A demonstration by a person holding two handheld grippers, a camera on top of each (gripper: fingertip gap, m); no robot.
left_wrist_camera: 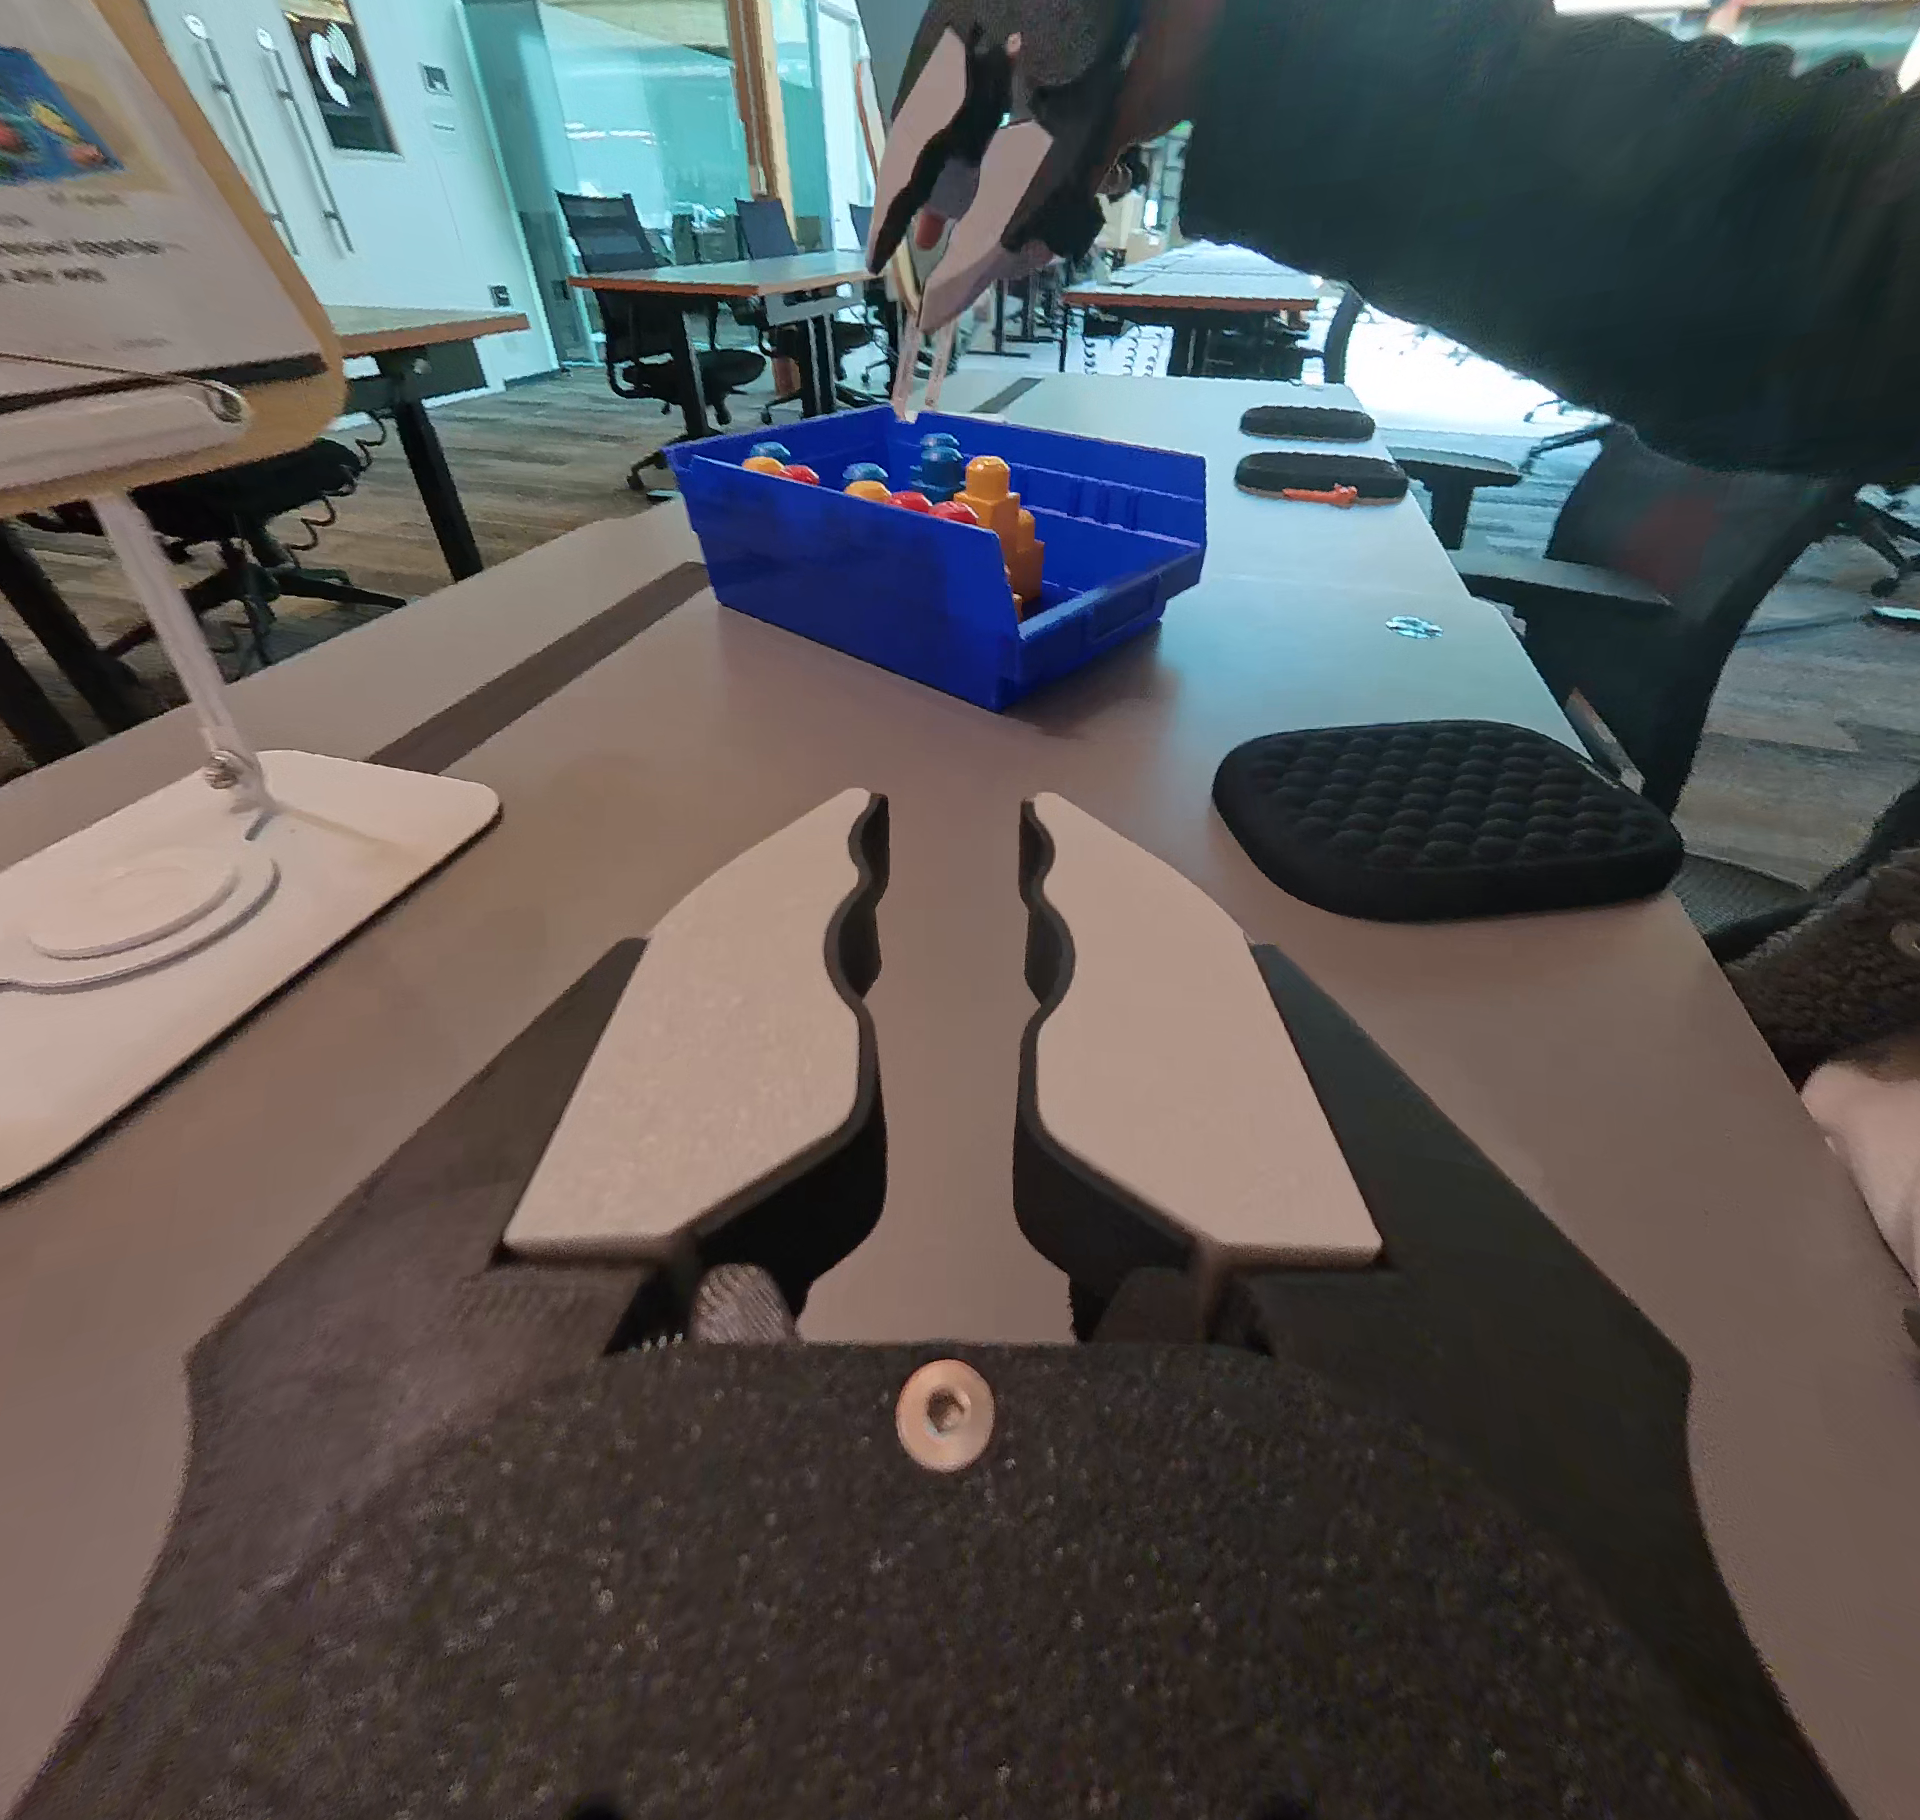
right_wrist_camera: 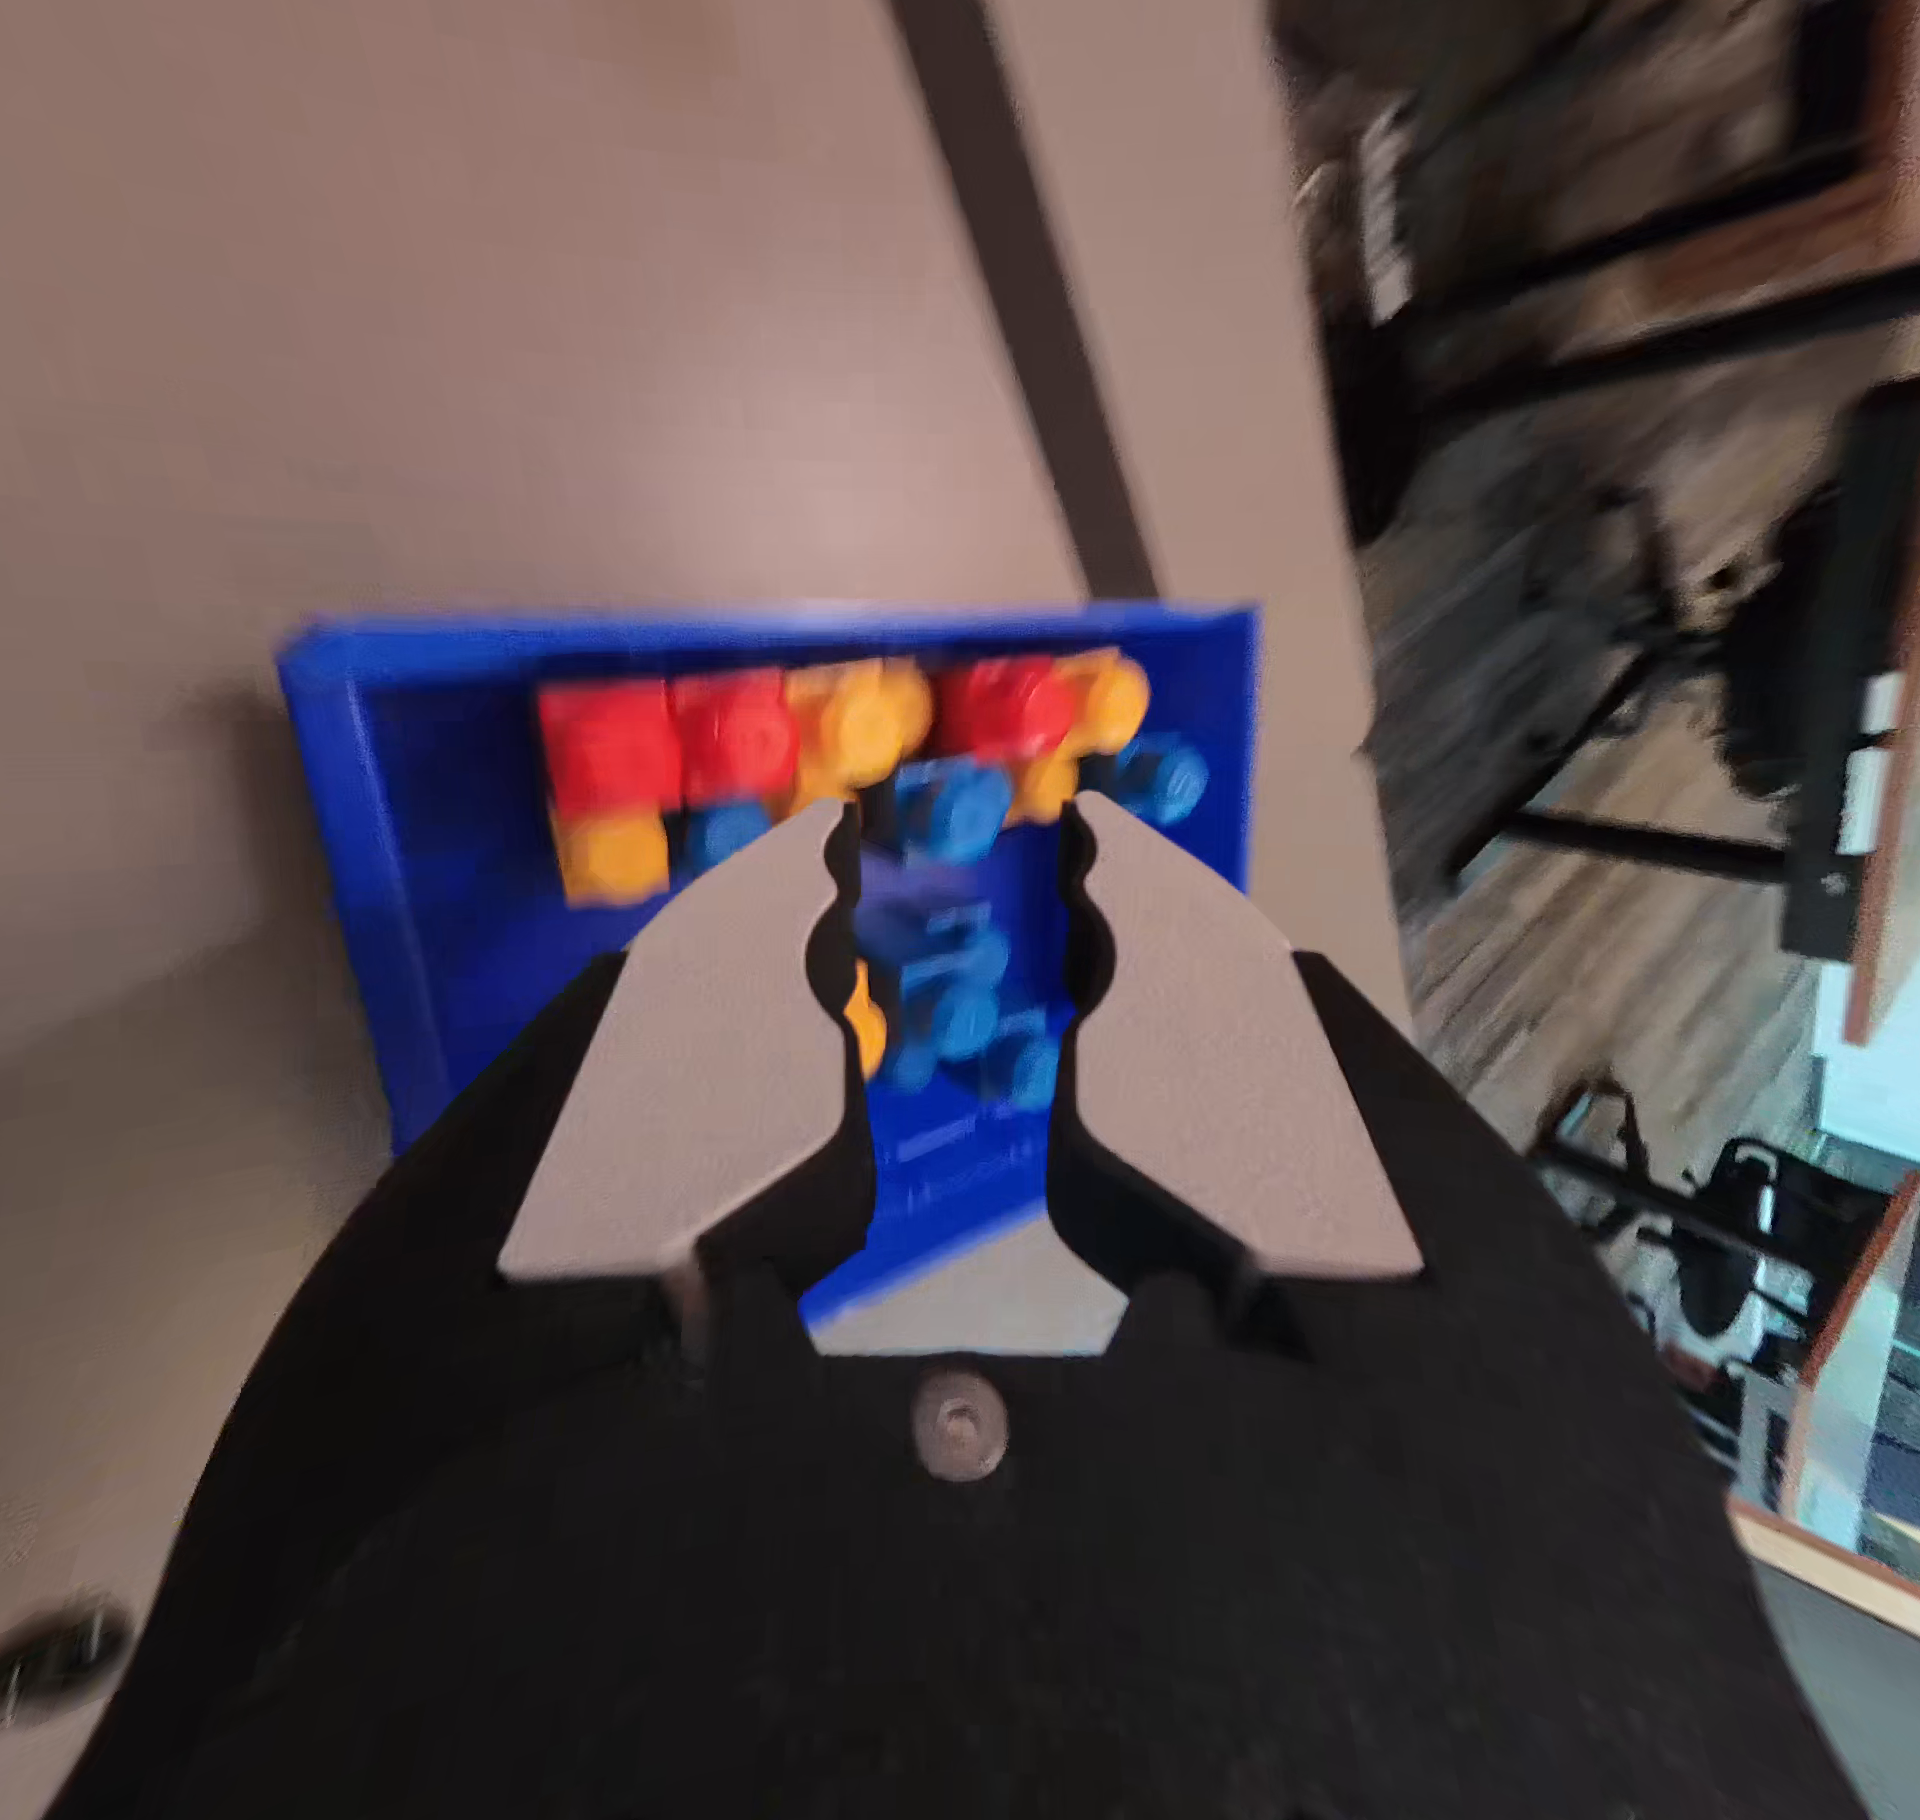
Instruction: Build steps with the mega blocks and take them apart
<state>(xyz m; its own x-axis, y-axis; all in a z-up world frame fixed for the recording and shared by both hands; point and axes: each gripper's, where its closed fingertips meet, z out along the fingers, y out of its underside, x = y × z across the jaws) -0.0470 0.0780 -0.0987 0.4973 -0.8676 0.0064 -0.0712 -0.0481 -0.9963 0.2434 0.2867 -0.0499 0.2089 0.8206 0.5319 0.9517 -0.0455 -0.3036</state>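
- Grey counter (left_wrist_camera: 644, 731) with a dark strip down its middle.
- White document stand (left_wrist_camera: 208, 856) at the left, holding a printed sheet.
- Black dimpled pad (left_wrist_camera: 1444, 814) near the right edge; two more farther back.
- Office chairs (left_wrist_camera: 675, 316) and desks behind.

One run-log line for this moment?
left hand-held gripper: open, low over table | right hand-held gripper: open above blue bin | blocks: in bin

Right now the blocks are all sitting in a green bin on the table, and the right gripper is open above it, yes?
Nearly. The bin is blue, not green; the left wrist view shows it plainly. The rest holds: the red, orange and blue blocks sit inside it on the table, and the right gripper is open above it.
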